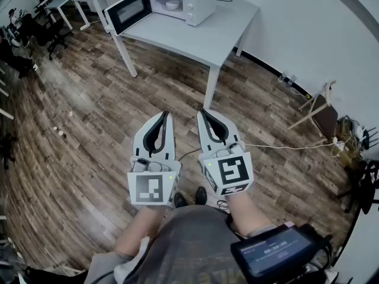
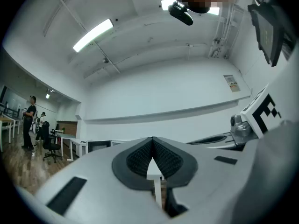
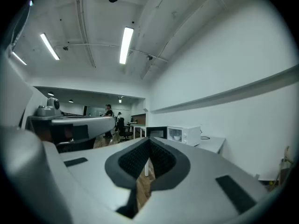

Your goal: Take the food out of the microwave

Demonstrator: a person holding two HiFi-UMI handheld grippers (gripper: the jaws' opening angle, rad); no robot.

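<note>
A white microwave [image 1: 180,0] stands on a white table [image 1: 195,37] at the far end of the room, its dark door [image 1: 127,9] swung open to the left. Inside it sits a white dish of food [image 1: 172,5]. In the right gripper view the microwave [image 3: 187,134] shows small and far off, with the dish [image 3: 176,135] in its cavity. Both grippers hang side by side close to my body, over the wooden floor and well short of the table. My left gripper [image 1: 165,114] [image 2: 153,141] is shut and holds nothing. My right gripper [image 1: 203,112] [image 3: 149,143] is likewise shut and holds nothing.
Wood floor lies between me and the table's legs [image 1: 211,87]. A cable [image 1: 284,147] runs across the floor to a power strip [image 1: 293,83] by the right wall, near a wooden stand [image 1: 317,108]. Desks and office chairs [image 1: 41,28] fill the far left; a person [image 2: 30,120] stands there.
</note>
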